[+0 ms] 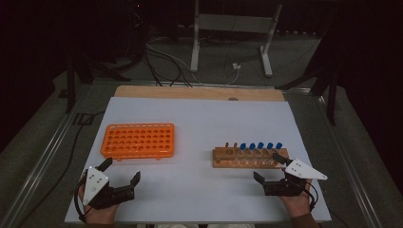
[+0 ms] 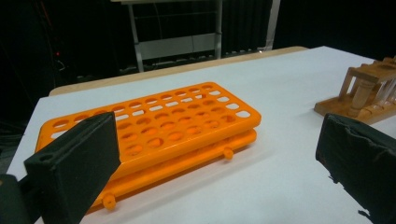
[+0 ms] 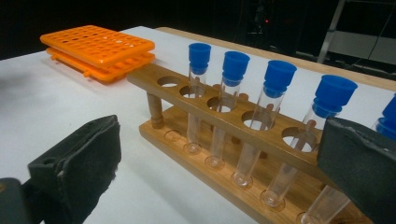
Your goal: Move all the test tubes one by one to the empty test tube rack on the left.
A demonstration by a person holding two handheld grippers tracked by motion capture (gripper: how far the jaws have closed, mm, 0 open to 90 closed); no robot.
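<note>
An orange plastic tube rack (image 1: 138, 140) with no tubes in it lies left of centre on the white table top (image 1: 199, 118). A wooden rack (image 1: 250, 157) to the right holds several clear tubes with blue caps (image 1: 261, 146) in its back row. My left gripper (image 1: 122, 169) rests near the front edge, just in front of the orange rack (image 2: 154, 130), open with nothing between its fingers. My right gripper (image 1: 267, 166) sits at the wooden rack's (image 3: 224, 119) front right corner, open, apart from the capped tubes (image 3: 275, 79).
The white sheet covers a wooden table whose back strip (image 1: 199, 92) shows. Cables and a metal stand frame (image 1: 233, 28) lie on the dark floor beyond. Bare white surface lies between the two racks and in front of them.
</note>
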